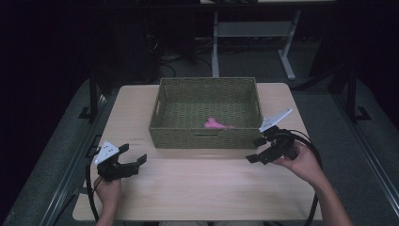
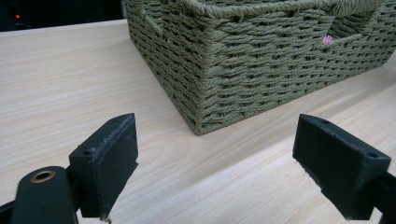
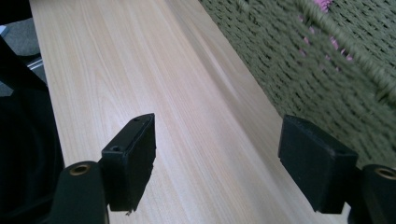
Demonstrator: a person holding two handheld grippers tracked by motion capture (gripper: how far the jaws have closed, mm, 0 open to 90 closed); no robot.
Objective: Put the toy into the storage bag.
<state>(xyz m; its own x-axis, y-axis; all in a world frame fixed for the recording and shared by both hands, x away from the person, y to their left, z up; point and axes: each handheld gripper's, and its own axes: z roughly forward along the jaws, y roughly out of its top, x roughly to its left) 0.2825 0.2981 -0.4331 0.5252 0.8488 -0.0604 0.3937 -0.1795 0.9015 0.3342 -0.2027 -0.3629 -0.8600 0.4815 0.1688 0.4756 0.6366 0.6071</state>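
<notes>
**Both hands low beside the basket, pink thing inside**

From the high view, my right hand-held gripper (image 1: 258, 149) sits at the near right corner of the woven basket (image 1: 205, 136), jaws spread with nothing between them. The small pink thing (image 1: 214, 124) lies on the basket floor, just past the near wall, up and to the left of that gripper. I judge the tidy way in is to lift over the rim before reaching down. My left hand-held gripper (image 1: 132, 156) rests on the worktop (image 1: 202, 188), spread and empty, well left of the basket's near corner, with bare wood all around it.

In the left gripper view, the basket corner stands ahead between my jaws, a speck of pink (image 2: 328, 40) showing through the handle slot.

In the right gripper view, the basket wall (image 3: 327, 88) crowds my right jaw; open worktop lies to the left.
</notes>
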